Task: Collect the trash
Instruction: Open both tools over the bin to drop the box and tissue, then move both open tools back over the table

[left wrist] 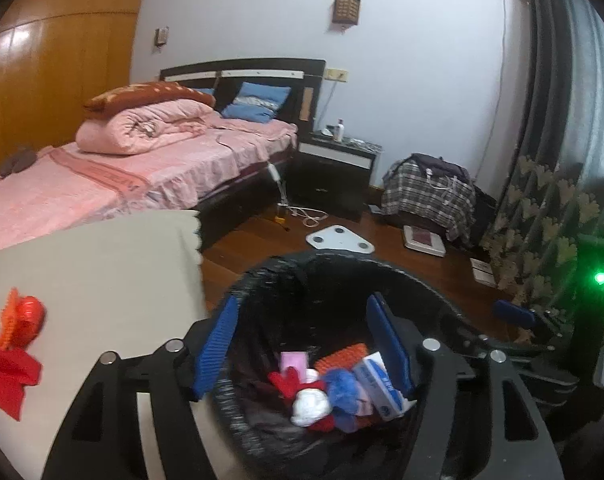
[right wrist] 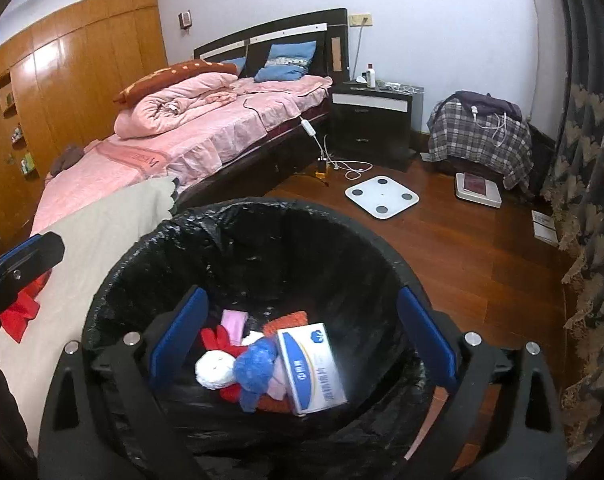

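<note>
Your left gripper [left wrist: 306, 348] hangs over the bin [left wrist: 258, 276], jaws spread, nothing between the pads. Your right gripper [right wrist: 302, 336] is also above the bin [right wrist: 114, 264], jaws wide apart and empty.

Bin is lined with a black bag. At its bottom: white-and-blue box [right wrist: 312, 368], blue wad [right wrist: 256, 368], white wad [right wrist: 214, 368], red scrap [right wrist: 218, 338], pink piece [right wrist: 236, 320], orange piece [right wrist: 286, 318], all heaped and touching.

On the beige cloth [left wrist: 102, 264] left of the bin: a red scrap [left wrist: 8, 372] with an orange-red item [left wrist: 24, 318] touching it; blurred, possibly a wrapper.

Behind: bed [right wrist: 206, 136], nightstand [right wrist: 370, 120], white scale [right wrist: 382, 198] on the wood floor.
</note>
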Tool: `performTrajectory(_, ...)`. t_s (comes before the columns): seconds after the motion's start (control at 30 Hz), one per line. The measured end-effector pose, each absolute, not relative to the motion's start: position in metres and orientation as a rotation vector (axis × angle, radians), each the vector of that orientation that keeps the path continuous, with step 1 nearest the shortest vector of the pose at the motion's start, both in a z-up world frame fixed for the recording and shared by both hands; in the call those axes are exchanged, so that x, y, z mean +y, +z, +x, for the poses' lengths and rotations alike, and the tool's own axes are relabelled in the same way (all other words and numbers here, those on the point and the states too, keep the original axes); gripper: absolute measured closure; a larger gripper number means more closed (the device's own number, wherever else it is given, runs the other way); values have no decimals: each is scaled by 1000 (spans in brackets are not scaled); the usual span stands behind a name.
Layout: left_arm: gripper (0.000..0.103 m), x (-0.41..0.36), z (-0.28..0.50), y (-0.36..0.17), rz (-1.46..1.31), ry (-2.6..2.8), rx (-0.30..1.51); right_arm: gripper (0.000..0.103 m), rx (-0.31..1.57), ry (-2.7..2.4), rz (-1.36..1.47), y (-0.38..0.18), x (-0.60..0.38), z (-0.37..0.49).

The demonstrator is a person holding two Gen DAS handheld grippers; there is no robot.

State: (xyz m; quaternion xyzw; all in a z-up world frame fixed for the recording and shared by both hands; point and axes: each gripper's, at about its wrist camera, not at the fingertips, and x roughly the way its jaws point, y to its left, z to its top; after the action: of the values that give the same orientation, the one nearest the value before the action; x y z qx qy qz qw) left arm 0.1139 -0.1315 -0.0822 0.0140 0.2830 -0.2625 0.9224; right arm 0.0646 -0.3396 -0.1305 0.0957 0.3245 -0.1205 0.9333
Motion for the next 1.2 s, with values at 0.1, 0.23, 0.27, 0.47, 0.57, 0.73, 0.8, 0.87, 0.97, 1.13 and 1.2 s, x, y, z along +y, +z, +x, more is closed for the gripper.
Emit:
performTrajectory(0.1, 35, -106, 111, -80, 21, -491, 567, 9, 653, -220, 172, -124, -324, 68)
performTrajectory(0.23, 34, -62, 108, -82, 31, -392, 560, 9, 644, -156, 139, -118, -294, 76)
performTrajectory(0.27, 34, -50, 107, -82, 33, -365, 560, 9, 644, -137, 135, -117, -286, 79)
performTrajectory(0.47, 33, 22, 105, -90, 23, -202, 572, 9, 643, -10, 96, -111, -229, 94)
performTrajectory(0.57, 32, 54, 102, -95, 17, -129, 580, 9, 642, 59, 72, -108, -196, 102)
performTrajectory(0.73, 31, 105, 102, -110, -7, -15, 605, 9, 640, 165, 30, -107, -140, 120)
performTrajectory(0.8, 30, 122, 106, -118, -21, 17, 619, 9, 638, 201, 12, -109, -119, 126)
performTrajectory(0.87, 29, 137, 110, -125, -30, 37, 637, 9, 638, 225, 1, -111, -103, 132)
performTrajectory(0.97, 29, 153, 116, -136, -51, 60, 657, 9, 643, 245, -16, -117, -85, 140)
performTrajectory(1.13, 27, 170, 131, -153, -85, 80, 687, 9, 677, 254, -18, -132, -72, 154)
performTrajectory(1.2, 27, 171, 137, -157, -91, 80, 697, 9, 689, 254, -23, -139, -69, 158)
